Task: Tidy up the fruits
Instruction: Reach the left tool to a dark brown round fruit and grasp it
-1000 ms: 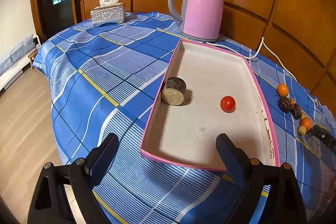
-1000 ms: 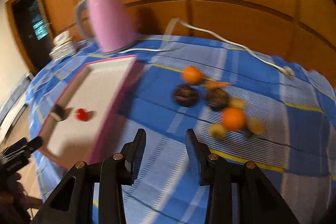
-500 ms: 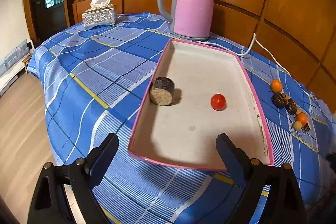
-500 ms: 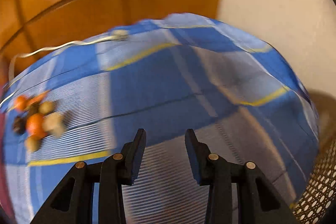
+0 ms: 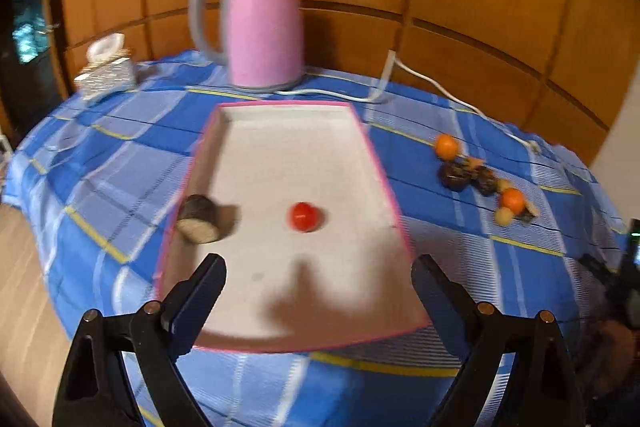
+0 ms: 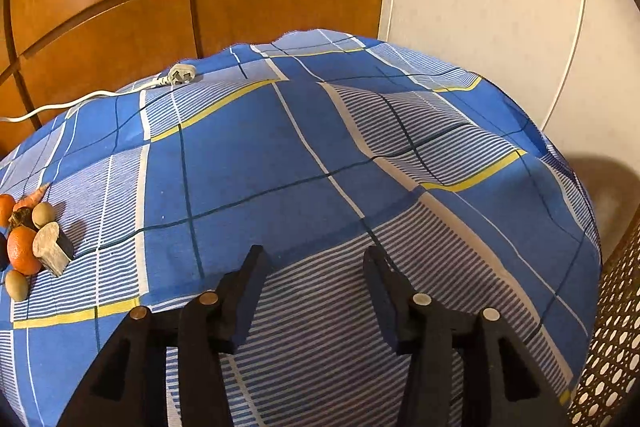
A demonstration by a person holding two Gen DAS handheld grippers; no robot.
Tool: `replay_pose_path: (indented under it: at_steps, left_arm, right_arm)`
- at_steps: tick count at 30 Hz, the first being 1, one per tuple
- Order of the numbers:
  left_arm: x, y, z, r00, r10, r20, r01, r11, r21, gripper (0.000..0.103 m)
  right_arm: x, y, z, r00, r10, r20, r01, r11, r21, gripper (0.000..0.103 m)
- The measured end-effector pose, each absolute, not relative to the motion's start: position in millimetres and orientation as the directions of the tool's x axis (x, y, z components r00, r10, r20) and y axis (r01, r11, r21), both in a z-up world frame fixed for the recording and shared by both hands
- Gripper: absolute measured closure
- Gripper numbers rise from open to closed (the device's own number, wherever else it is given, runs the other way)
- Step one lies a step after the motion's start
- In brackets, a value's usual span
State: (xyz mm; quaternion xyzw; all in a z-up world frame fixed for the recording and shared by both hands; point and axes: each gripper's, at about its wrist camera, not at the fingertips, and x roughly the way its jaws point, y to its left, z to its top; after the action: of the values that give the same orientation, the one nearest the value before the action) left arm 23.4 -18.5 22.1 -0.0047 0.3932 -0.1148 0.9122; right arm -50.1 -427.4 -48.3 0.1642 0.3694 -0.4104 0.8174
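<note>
Early stage: shallow pink-rimmed white tray (image 5: 372, 155) holds only a small red tomato (image 5: 303, 216) and a brown log-like chunk (image 5: 199, 219) at 9 o'clock, while the loose fruit cluster (image 5: 480, 179) waits on the blue plaid tablecloth (image 6: 320, 155) at the tray's 3 o'clock; left gripper (image 5: 318, 281) and right gripper (image 6: 316, 269) both have jaws apart, empty.

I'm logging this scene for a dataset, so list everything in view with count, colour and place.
tray: 1, white with pink rim, centre of the table.
tomato: 1, red, inside the tray.
log piece: 1, brown, at the tray's left wall.
fruit cluster: about two orange, two yellowish and some dark pieces, on the cloth right of the tray.
kettle: 1, pink with grey handle, behind the tray.
cord: 1, white, running right from the kettle; its plug lies on the cloth.
tissue box: 1, silvery, far left.
tablecloth: 1, blue plaid.
left tongs: black, open, over the tray's near end.
right tongs: black, open, over bare cloth.
</note>
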Motion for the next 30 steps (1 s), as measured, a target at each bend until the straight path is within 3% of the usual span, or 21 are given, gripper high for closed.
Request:
replay_pose_path:
  at_steps: [3, 6, 8, 12, 20, 30]
  left_arm:
    - [31.9, -39.1, 29.3, 0.644, -0.268, -0.716, 0.275, 0.955, -0.110, 0.010]
    - [44.1, -60.4, 34.8, 0.608, -0.330, -0.722, 0.344, 0.929, -0.135, 0.020]
    - [57.9, -82.8, 35.4, 0.562, -0.368, -0.741, 0.398, 0.905, -0.148, 0.021]
    - [84.5, -122.0, 27.7, 0.506, -0.389, -0.770, 0.456, 0.878, -0.144, 0.025]
    - [143.3, -184.1, -7.4, 0.440, -0.301, -0.846, 0.481, 0.875, -0.061, 0.026]
    - [187.3, -209.3, -42.7, 0.384, -0.288, -0.877, 0.460, 0.884, -0.089, 0.030]
  right_arm:
    - [-50.8, -427.1, -49.0, 0.392, -0.552, -0.736, 0.791, 0.611, -0.037, 0.050]
    - [-51.0, -427.0, -49.8, 0.392, -0.553, -0.735, 0.790, 0.612, -0.040, 0.049]
    - [-51.0, -427.1, -50.3, 0.392, -0.554, -0.735, 0.790, 0.612, -0.041, 0.049]
    - [-50.6, -427.1, -50.4, 0.391, -0.555, -0.734, 0.790, 0.612, -0.042, 0.049]
    - [-50.3, -427.2, -50.4, 0.393, -0.555, -0.733, 0.789, 0.612, -0.040, 0.048]
    - [-48.6, -426.8, -49.9, 0.390, -0.559, -0.732, 0.789, 0.613, -0.049, 0.048]
